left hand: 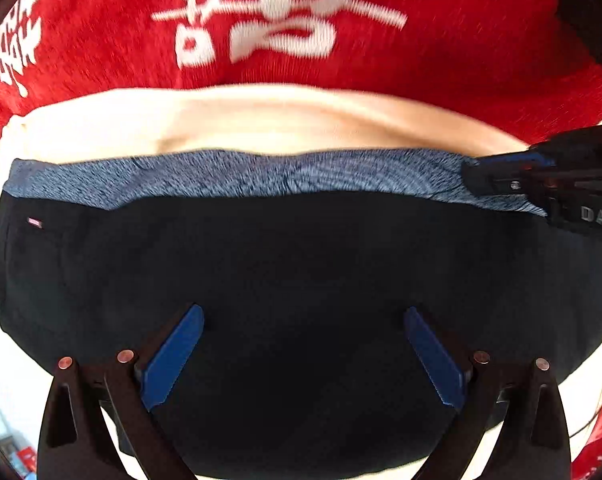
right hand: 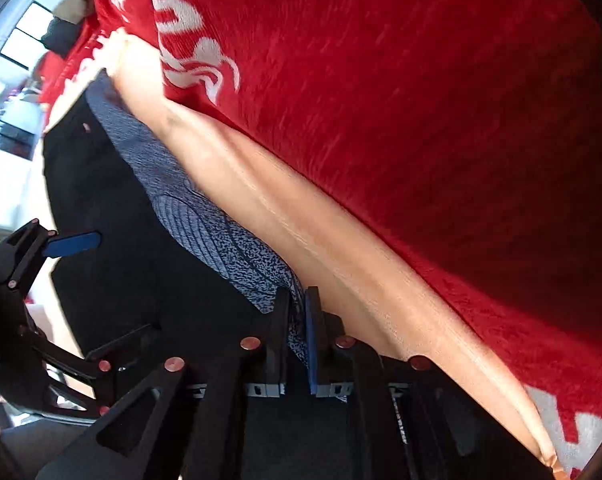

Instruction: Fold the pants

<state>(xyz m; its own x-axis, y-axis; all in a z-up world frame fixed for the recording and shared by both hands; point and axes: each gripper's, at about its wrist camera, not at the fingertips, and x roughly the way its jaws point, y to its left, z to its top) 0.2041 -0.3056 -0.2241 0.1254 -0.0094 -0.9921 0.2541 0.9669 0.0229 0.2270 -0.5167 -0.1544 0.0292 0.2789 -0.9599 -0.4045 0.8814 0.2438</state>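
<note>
Pants lie on the cream sheet beside the red blanket, waistband clenched by the right gripper, left gripper released above; pinch the opposite waistband end, then lift both evenly.

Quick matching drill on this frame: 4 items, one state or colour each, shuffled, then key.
Items:
1. left gripper
2. right gripper
3. waistband
4. blanket

Descriptions:
A. red with white characters
B. open, above the black pants
C. speckled blue-grey
D. shut on the waistband's end

Pairs: 1-B, 2-D, 3-C, 4-A
</note>
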